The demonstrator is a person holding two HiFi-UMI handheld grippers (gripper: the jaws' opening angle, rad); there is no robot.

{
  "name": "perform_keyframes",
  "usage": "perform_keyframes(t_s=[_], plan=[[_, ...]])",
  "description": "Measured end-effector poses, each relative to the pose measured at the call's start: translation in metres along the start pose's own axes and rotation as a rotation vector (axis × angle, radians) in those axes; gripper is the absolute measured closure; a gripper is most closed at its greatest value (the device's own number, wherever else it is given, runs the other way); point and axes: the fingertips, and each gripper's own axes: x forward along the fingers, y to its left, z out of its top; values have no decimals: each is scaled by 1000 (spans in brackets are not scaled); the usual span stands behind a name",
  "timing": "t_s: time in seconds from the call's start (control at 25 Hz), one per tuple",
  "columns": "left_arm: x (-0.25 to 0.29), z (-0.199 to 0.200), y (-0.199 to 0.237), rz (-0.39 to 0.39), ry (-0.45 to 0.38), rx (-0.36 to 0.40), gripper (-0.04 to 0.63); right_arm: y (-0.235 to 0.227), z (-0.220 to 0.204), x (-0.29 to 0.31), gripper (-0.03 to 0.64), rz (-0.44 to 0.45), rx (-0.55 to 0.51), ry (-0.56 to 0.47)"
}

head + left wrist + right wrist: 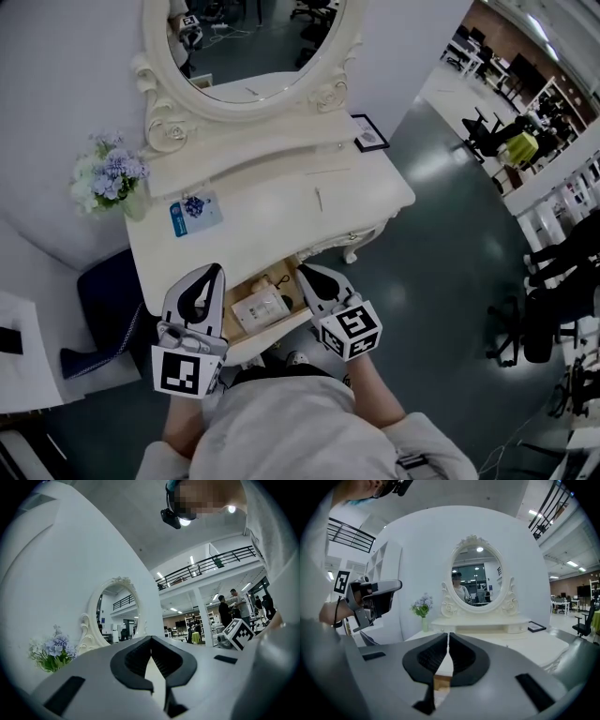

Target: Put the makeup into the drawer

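A blue and white makeup packet (195, 213) lies on the white dressing table (272, 220), left of centre. A thin stick (318, 199) lies further right on the top. The drawer (281, 328) under the table's front edge stands pulled out, with a white box (261, 306) and small items inside. My left gripper (217, 270) hovers at the drawer's left front, my right gripper (305, 271) over its right side. Both are shut with nothing between the jaws, as the left gripper view (151, 640) and the right gripper view (448, 635) show.
An oval mirror (248, 47) rises at the table's back. A vase of pale flowers (112, 178) stands at the left corner, a small framed picture (370, 132) at the right. A dark blue stool (108, 309) sits left of the table. Office chairs (487, 131) stand far right.
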Motion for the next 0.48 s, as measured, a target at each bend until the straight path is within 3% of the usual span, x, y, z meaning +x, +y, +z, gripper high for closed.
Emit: perform_keyframes(t_s=[0.48], plan=[[-4,21,-23,61,-15,22,581,2,47,-25,589,79,-20,-112]])
